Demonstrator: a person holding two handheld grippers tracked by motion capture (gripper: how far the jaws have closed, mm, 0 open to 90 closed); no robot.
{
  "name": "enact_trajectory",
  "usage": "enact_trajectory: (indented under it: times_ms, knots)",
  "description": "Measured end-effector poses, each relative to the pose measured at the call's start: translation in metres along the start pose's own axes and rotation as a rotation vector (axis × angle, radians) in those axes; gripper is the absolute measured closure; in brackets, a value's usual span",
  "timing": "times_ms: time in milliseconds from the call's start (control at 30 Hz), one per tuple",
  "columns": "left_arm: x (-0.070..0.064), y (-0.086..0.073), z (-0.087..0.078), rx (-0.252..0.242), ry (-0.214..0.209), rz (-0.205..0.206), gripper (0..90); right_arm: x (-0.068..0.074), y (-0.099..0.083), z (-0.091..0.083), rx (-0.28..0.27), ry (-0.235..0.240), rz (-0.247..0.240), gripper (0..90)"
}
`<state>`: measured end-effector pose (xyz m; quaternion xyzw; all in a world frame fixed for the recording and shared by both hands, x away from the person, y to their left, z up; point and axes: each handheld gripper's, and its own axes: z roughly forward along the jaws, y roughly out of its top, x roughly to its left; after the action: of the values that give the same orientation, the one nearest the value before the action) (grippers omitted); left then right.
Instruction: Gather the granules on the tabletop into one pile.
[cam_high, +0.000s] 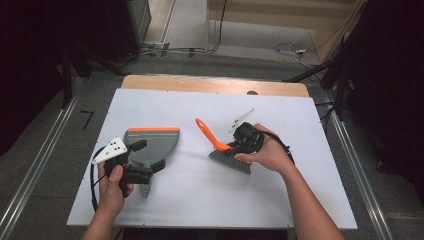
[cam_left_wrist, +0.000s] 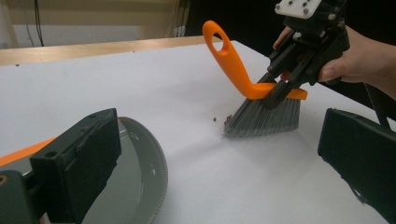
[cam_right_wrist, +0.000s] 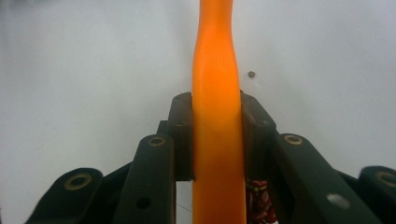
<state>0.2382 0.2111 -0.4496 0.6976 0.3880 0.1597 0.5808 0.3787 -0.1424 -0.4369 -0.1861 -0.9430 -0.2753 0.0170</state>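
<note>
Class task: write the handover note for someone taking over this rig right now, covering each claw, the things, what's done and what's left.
Right claw: shut on the brush at its orange handle, bristles down on the white table.
Left claw: open, at the grey dustpan, which lies flat left of the brush.
Small crumbs sit on the table by the bristles, outside the pan.
Done: brush picked up.
Left: likely grip the dustpan and sweep the crumbs into it.

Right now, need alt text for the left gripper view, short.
A hand-held right gripper clamps the orange handle of a small brush whose grey bristles rest on the white table beside a few dark crumbs. In front, the left gripper stands open, one side over the grey dustpan.
</note>
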Motion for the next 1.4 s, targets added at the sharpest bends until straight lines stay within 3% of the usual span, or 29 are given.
enact_trajectory:
  times_ms: [133, 233, 367, 433, 533, 600, 633, 667, 733, 933, 1133, 1400]
  knots:
    - [0.000, 0.000, 0.000, 0.000, 0.000, -0.001, 0.0, 0.002, 0.002, -0.009, -0.024, 0.012, -0.001, 68.7]
    - [0.000, 0.000, 0.001, 0.000, 0.000, 0.000, 0.0, 0.003, 0.005, -0.016, -0.051, 0.016, 0.038, 68.7]
    - [0.000, 0.000, 0.001, 0.001, -0.002, 0.000, 0.0, 0.009, 0.014, -0.016, -0.088, 0.015, 0.162, 68.7]
    - [0.000, 0.000, 0.001, 0.003, -0.001, 0.001, 0.0, 0.015, 0.018, -0.007, -0.111, 0.029, 0.247, 68.8]
    - [-0.001, 0.000, 0.001, 0.005, -0.002, 0.001, 0.0, 0.022, 0.024, 0.015, -0.090, 0.056, 0.347, 68.7]
    - [-0.001, 0.000, 0.001, 0.003, -0.004, 0.001, 0.0, 0.021, 0.025, 0.028, -0.070, 0.059, 0.401, 68.8]
    - [-0.001, 0.000, 0.000, 0.003, -0.005, 0.000, 0.0, 0.019, 0.025, 0.031, -0.058, 0.037, 0.419, 68.8]
    - [-0.001, 0.000, 0.000, 0.003, -0.005, 0.000, 0.0, 0.015, 0.024, 0.033, -0.048, 0.015, 0.433, 68.8]
    - [-0.001, 0.000, 0.000, 0.000, -0.006, 0.000, 0.0, 0.007, 0.020, 0.032, -0.054, 0.024, 0.471, 68.8]
    - [0.001, 0.000, 0.000, -0.001, -0.005, -0.001, 0.0, -0.007, 0.007, 0.015, -0.056, -0.035, 0.480, 68.8]
    - [0.000, 0.001, -0.002, -0.016, 0.002, -0.002, 0.0, -0.004, -0.009, -0.007, -0.181, 0.008, 0.454, 68.7]
    - [-0.001, 0.001, 0.000, -0.010, 0.002, 0.004, 0.0, 0.007, -0.034, -0.038, -0.298, -0.032, 0.415, 68.7]
